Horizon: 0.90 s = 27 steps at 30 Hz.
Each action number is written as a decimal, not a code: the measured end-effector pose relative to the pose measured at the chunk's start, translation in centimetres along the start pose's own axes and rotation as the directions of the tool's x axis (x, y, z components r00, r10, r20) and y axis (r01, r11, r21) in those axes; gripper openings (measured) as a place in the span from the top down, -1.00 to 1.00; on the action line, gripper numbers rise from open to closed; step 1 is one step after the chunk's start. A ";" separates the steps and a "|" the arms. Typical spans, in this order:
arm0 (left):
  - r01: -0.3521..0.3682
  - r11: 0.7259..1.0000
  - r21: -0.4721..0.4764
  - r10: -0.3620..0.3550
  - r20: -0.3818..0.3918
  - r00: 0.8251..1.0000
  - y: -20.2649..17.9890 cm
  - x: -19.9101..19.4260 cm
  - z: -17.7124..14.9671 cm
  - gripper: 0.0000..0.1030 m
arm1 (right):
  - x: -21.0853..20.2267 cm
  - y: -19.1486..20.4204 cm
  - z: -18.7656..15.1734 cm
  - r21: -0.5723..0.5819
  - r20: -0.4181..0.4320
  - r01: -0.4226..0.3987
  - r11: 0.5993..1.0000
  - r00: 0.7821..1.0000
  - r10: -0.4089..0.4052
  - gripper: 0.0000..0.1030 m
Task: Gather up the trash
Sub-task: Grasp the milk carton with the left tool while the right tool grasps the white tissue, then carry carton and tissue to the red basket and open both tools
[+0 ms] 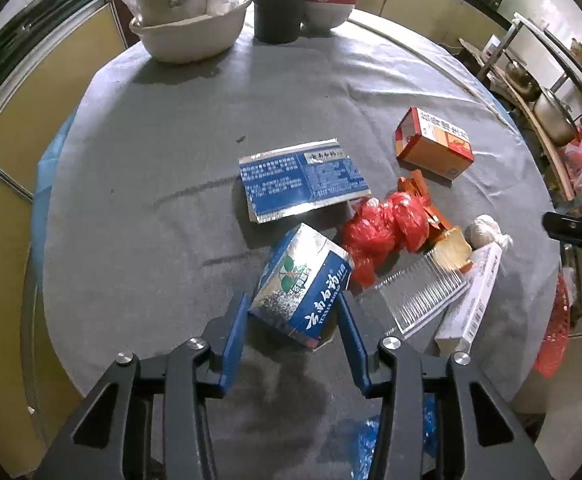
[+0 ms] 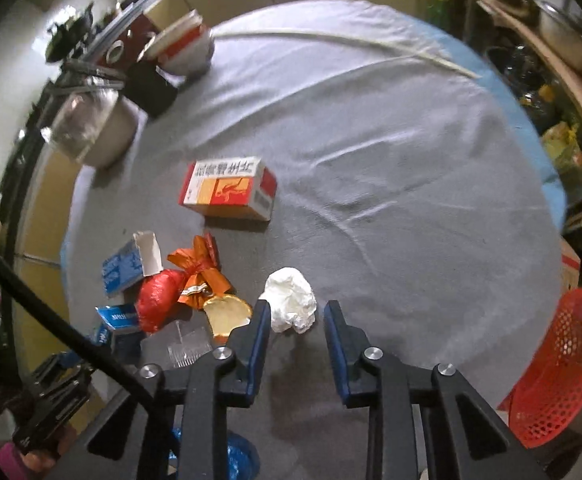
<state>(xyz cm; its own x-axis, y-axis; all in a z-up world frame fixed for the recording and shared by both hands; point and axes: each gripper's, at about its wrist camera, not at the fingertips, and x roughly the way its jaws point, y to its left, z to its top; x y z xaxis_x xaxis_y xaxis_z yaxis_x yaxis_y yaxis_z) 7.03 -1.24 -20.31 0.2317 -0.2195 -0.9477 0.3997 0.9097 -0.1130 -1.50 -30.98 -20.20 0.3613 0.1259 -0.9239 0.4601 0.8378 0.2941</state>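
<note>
Under the left wrist camera: round worktop (image 1: 151, 160) in grey cloth, trash bunched toward its near right side.
Grip, left: blue-and-silver carton (image 1: 303, 276) clenched in the left tongs (image 1: 295, 300), one blue pad against each long side, carton tilted.
Carton handling: probably empty, so light; thin card walls, stiff enough to pinch but easy to crush; foil print likely a little slick. Best held across the long sides near the middle, as now, with modest squeeze.
Nearby trash: flattened blue carton (image 1: 303, 180) just beyond; crumpled red plastic bag (image 1: 383, 228) touching the held carton's far corner; clear ribbed plastic piece (image 1: 423, 296) and orange medicine box (image 1: 435, 144) further right.
Snag risk: bag film soft and clingy, apt to trail along if caught on a carton corner.

Under the right wrist camera: same worktop, view slightly blurred.
Grip, right: white crumpled tissue wad (image 2: 289, 292) on the cloth between the tips of the right tongs (image 2: 297, 304); wad against the pad on the view's left, a sliver of cloth showing before the other pad, so not yet pinched, tongs narrowed but released.
Tissue handling: very light, soft, compressible, not fragile; needs a nearly full squeeze through its bulk, since a loose edge would tear or slip.
Likely destination: red mesh basket (image 2: 563, 360) off the worktop's right edge.
</note>
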 end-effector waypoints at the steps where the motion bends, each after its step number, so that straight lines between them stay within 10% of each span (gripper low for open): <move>1: 0.004 1.000 0.002 -0.004 -0.003 1.000 0.1 0.0 -0.1 0.13 | -0.4 -0.6 -0.1 0.012 0.010 -0.005 1.000 1.000 0.005 0.42; 9: 0.025 0.999 0.034 -0.025 -0.004 1.000 0.4 -0.8 -0.6 0.19 | -1.6 -4.5 -2.8 0.182 0.020 -0.081 0.980 0.997 0.079 0.38; 13: 0.021 1.000 -0.003 -0.021 0.009 1.000 1.6 -1.8 -0.9 0.19 | -1.1 -3.5 -2.3 0.195 0.002 -0.126 0.973 0.992 0.128 -0.39; 27: 0.045 0.999 -0.010 -0.044 0.093 0.995 1.6 -7.8 -3.1 0.20 | 7.0 -2.6 0.4 0.272 -0.123 -0.096 0.957 0.983 0.134 -0.05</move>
<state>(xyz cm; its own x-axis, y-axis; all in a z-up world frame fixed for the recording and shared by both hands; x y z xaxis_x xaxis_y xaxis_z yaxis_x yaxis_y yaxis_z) 3.13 3.05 -14.01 0.2957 -0.2910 -0.9099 0.4007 0.9024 -0.1584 0.18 -32.50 -27.30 0.3172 0.3011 -0.8993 0.6263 0.6456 0.4370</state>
